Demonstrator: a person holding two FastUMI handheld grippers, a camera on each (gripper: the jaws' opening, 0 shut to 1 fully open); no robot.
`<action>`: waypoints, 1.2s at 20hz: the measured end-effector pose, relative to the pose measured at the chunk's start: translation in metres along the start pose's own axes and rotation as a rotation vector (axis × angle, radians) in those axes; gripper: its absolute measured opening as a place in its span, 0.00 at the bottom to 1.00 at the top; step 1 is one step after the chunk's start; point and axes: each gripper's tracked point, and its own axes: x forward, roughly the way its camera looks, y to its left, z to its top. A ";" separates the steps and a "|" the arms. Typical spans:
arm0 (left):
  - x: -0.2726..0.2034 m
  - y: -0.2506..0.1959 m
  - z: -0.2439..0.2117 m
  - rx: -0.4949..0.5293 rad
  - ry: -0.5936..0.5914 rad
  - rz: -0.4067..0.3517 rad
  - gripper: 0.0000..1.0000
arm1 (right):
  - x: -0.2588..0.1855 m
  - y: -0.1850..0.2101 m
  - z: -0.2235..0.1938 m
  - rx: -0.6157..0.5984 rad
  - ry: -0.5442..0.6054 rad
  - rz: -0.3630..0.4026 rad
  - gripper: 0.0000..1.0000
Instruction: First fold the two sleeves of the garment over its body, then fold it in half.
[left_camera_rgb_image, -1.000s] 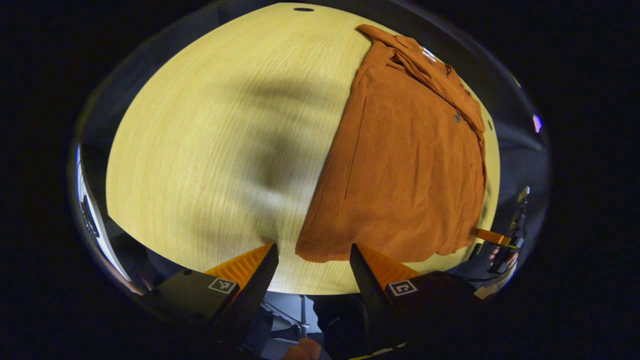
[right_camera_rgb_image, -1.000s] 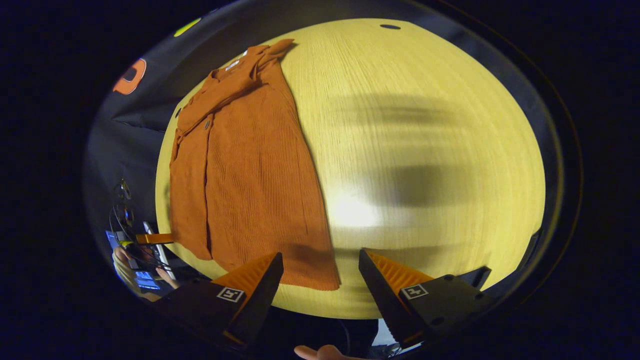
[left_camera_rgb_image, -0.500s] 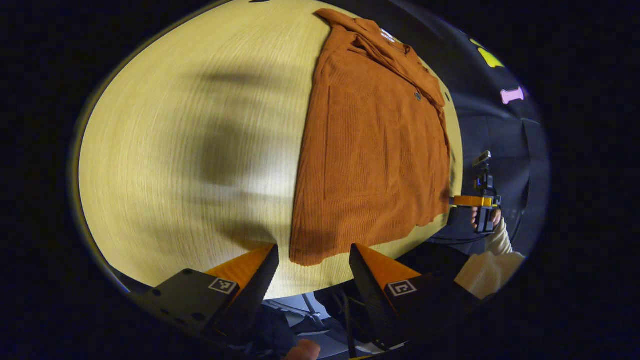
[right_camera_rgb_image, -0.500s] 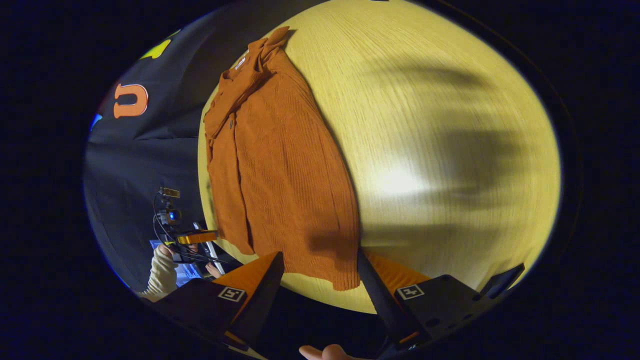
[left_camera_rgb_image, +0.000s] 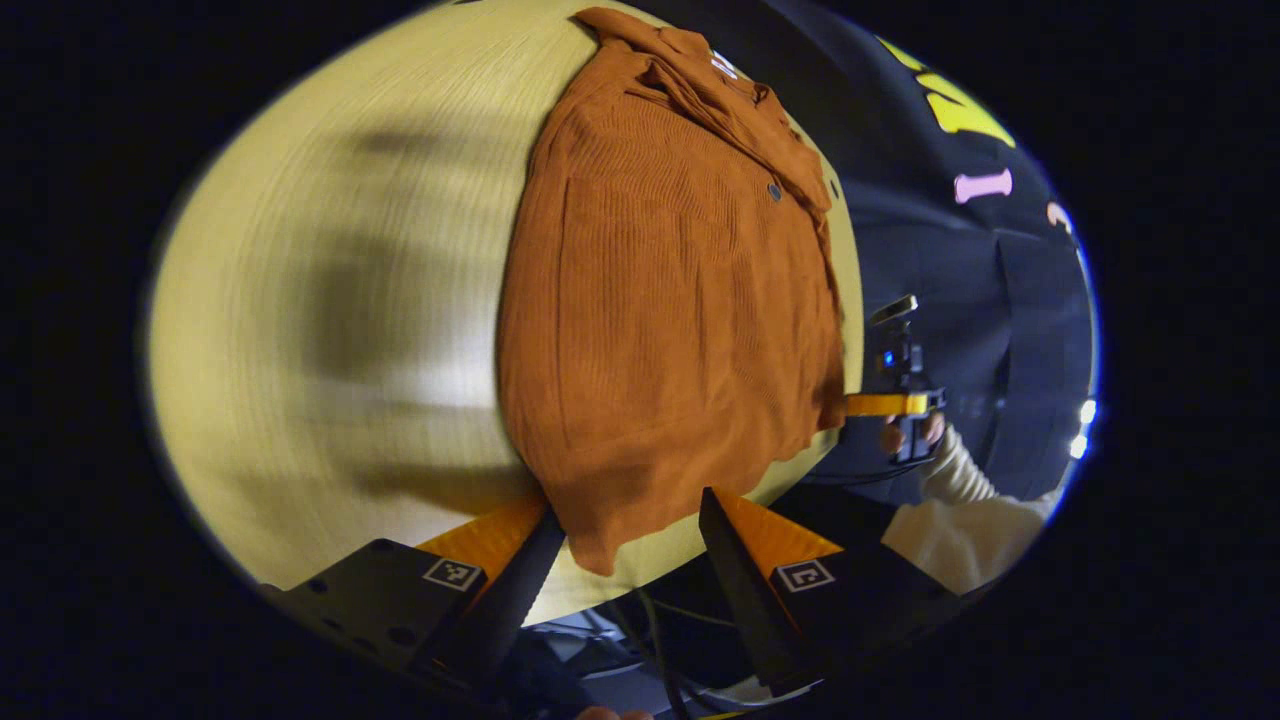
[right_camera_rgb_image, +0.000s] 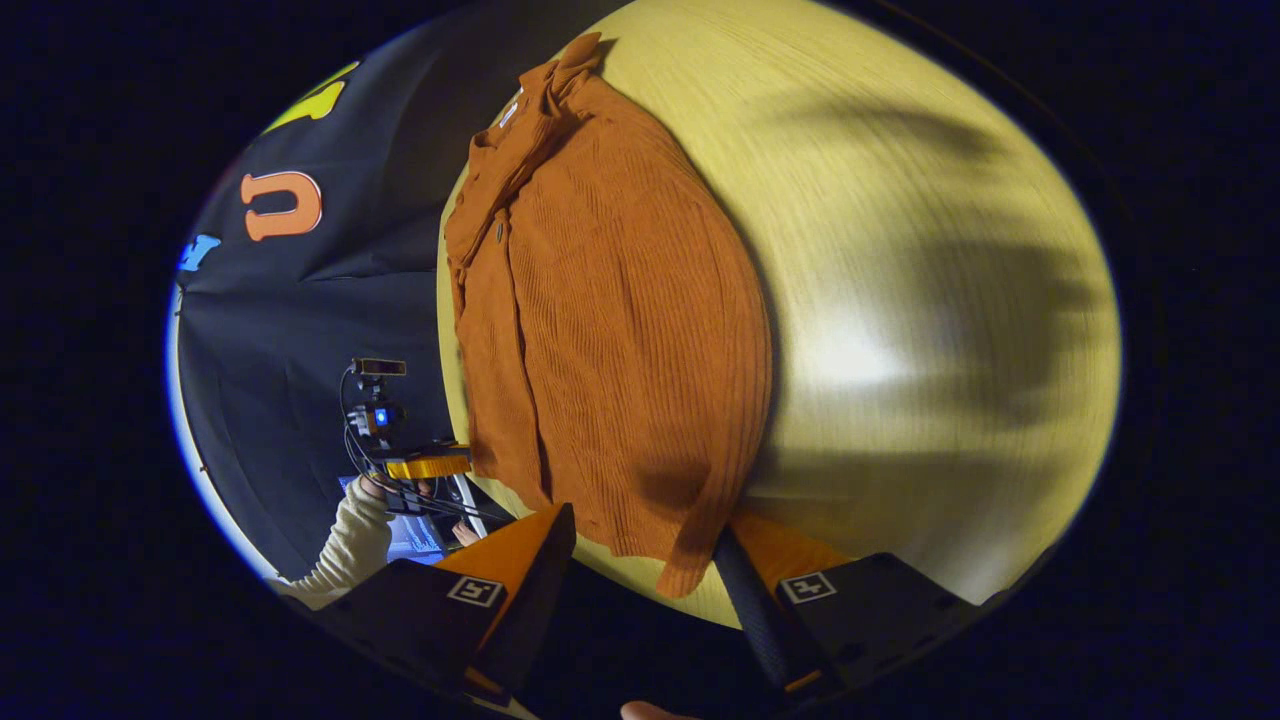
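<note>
Wooden table (left_camera_rgb_image: 330, 300) under rust garment (left_camera_rgb_image: 670, 320)

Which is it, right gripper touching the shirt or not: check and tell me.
Cannot tell. In the right gripper view, the shirt's hem corner lies between the right gripper's open fingers, overlapping one finger, but no plain contact or gap shows.

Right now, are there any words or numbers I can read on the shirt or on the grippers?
No words or numbers can be read here.
White neck tag on the garment: too small and blurred to read.
Square marks on the left gripper and the right gripper: black-and-white patterns, with no letters I can make out.
</note>
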 end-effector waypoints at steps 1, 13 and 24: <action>0.007 0.000 0.000 -0.020 0.001 -0.003 0.91 | 0.002 -0.001 0.002 -0.004 0.000 -0.010 0.84; 0.013 0.026 -0.014 0.005 -0.033 0.181 0.20 | -0.001 -0.022 -0.002 -0.041 0.041 -0.111 0.48; 0.013 0.028 -0.026 0.036 -0.009 0.274 0.15 | -0.012 -0.044 -0.005 -0.101 0.044 -0.218 0.15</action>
